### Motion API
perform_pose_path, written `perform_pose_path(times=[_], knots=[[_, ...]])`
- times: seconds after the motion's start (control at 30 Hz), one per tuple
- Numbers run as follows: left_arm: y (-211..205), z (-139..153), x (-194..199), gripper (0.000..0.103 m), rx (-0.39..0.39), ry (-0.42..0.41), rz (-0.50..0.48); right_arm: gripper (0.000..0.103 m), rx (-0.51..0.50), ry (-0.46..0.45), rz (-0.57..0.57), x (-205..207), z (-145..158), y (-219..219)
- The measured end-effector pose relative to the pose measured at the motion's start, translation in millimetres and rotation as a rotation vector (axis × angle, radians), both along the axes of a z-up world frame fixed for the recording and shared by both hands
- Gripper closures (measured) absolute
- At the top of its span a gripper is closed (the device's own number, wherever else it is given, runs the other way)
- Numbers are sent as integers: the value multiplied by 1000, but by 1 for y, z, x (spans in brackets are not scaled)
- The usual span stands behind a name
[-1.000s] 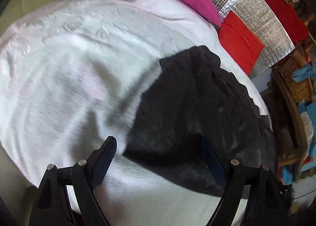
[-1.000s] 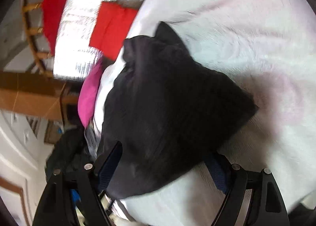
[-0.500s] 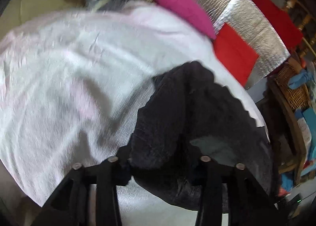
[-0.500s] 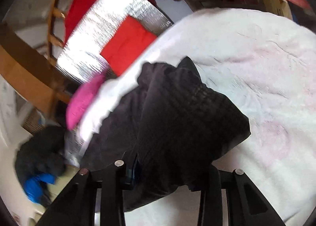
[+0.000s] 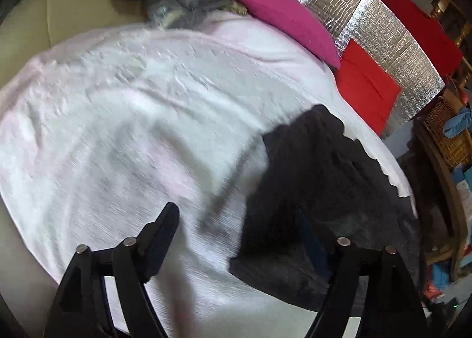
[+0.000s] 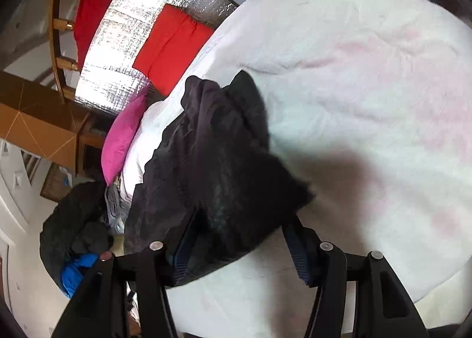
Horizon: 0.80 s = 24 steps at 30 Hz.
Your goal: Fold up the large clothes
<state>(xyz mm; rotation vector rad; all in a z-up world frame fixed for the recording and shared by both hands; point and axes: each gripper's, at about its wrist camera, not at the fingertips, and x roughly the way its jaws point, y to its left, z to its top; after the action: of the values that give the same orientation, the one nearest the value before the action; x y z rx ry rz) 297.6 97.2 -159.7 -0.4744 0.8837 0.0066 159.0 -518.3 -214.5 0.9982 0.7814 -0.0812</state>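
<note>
garment [image 5: 318, 190]: black, plain, slightly greyish fuzz where light hits it, lower right of the left wrist view; centre of the right wrist view [image 6: 224, 167]
blanket [image 5: 147, 108]: white with faint pink patches, fine woven ribbing
cushion [image 5: 289, 19]: magenta, plain, upper centre
foil sheet [image 5: 383, 31]: silver, quilted crinkle pattern, upper right
folded cloth [image 5: 365, 87]: bright red, plain, on the foil sheet
draped cloth [image 5: 419, 31]: deeper red, far upper right
basket [image 5: 448, 131]: brown wicker weave, right edge
left gripper [image 5: 239, 226]: black fingers, silver rivets
right gripper [image 6: 239, 237]: black fingers, blue ribbed pads
heap [image 6: 73, 220]: black, with a blue piece below, lower left
</note>
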Motion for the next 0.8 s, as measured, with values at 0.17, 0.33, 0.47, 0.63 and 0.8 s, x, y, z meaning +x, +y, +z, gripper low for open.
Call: perform_pose_path(times=[0.17,0.33,0.47,0.63,0.8], knots=[[16,9,5,20,86,-37,37,23,-85,-40,-64,-7,13,-34],[-8,3,37,20,68,-10,-99,23,-1,-36,38,27,8,-53],[-33,-7,66,20,-8,43,-248,23,33,17,136,63,-3,-52],[-56,-24,97,20,-115,127,-383,20,76,81,208,88,-18,-53],[-66,-39,116,9,-202,207,-455,15,79,64,275,100,-25,-51]])
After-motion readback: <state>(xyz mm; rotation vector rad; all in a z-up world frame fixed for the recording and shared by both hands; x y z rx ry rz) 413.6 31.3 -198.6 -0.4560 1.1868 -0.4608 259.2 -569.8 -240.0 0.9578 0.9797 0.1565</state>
